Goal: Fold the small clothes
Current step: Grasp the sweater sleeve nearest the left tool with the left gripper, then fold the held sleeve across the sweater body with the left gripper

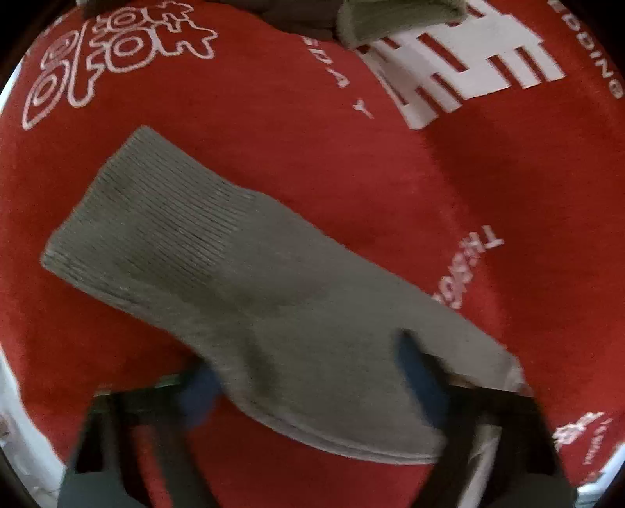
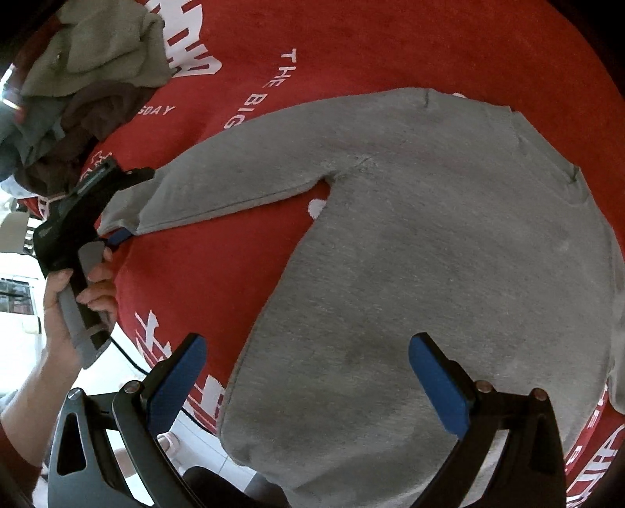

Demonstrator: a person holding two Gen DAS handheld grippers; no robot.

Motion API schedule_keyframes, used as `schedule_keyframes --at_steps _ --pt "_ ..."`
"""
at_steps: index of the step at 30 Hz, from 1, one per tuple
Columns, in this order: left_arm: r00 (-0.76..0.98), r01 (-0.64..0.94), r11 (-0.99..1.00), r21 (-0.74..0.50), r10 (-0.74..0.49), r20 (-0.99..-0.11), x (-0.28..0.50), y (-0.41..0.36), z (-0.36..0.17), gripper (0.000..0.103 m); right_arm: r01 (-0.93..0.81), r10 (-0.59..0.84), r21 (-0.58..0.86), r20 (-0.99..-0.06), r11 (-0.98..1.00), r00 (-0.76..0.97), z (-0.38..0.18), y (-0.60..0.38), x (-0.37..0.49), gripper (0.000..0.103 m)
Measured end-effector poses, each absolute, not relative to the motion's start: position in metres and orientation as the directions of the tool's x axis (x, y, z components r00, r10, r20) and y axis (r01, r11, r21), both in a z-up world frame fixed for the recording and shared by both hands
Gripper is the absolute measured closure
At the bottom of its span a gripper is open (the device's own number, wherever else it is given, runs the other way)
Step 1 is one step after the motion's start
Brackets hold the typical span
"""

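A small grey sweatshirt [image 2: 429,254] lies flat on a red cloth with white print [image 2: 351,47]. Its left sleeve [image 1: 218,265] stretches out to the side, ribbed cuff at the far end. My left gripper [image 1: 308,383] is open, its blue pads either side of the sleeve, right above it. In the right wrist view the left gripper [image 2: 117,203] is at the sleeve cuff, held by a hand. My right gripper [image 2: 308,383] is open and empty, hovering over the sweatshirt's lower hem.
A pile of unfolded clothes [image 2: 78,78], green, brown and blue-grey, sits at the cloth's far left corner; its green piece also shows in the left wrist view [image 1: 390,19]. The table edge and white floor [image 2: 23,332] lie to the left.
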State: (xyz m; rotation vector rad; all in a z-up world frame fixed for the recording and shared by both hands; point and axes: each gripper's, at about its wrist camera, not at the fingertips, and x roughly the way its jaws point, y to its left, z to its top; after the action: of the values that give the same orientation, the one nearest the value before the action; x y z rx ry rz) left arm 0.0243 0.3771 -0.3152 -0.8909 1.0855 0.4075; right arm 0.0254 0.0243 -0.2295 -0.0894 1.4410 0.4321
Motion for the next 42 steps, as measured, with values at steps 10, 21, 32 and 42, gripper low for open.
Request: schedule_keyframes --at_steps 10,21,32,42 --pt "0.495 -0.558 0.732 -0.391 -0.085 -0.865 0.040 0.354 -0.265 0.095 -0.272 0.292 0.263 -0.954 0.925 0.068 -0.224 -0.003 0.024 0.003" --pt "0.608 -0.044 0.882 -0.469 -0.349 -0.713 0.117 0.151 -0.171 0.095 -0.137 0.302 0.281 -0.939 0.950 0.164 -0.203 -0.088 0.031 0.007" --pt "0.373 0.193 0.949 -0.248 -0.304 -0.877 0.139 -0.067 -0.245 0.094 0.111 0.199 0.228 -0.953 0.967 0.229 -0.214 -0.225 0.018 0.007" --pt "0.368 0.159 0.980 -0.117 -0.169 -0.914 0.088 -0.001 -0.220 0.044 0.198 0.268 0.312 -0.938 0.929 0.218 -0.228 -0.265 0.027 0.006"
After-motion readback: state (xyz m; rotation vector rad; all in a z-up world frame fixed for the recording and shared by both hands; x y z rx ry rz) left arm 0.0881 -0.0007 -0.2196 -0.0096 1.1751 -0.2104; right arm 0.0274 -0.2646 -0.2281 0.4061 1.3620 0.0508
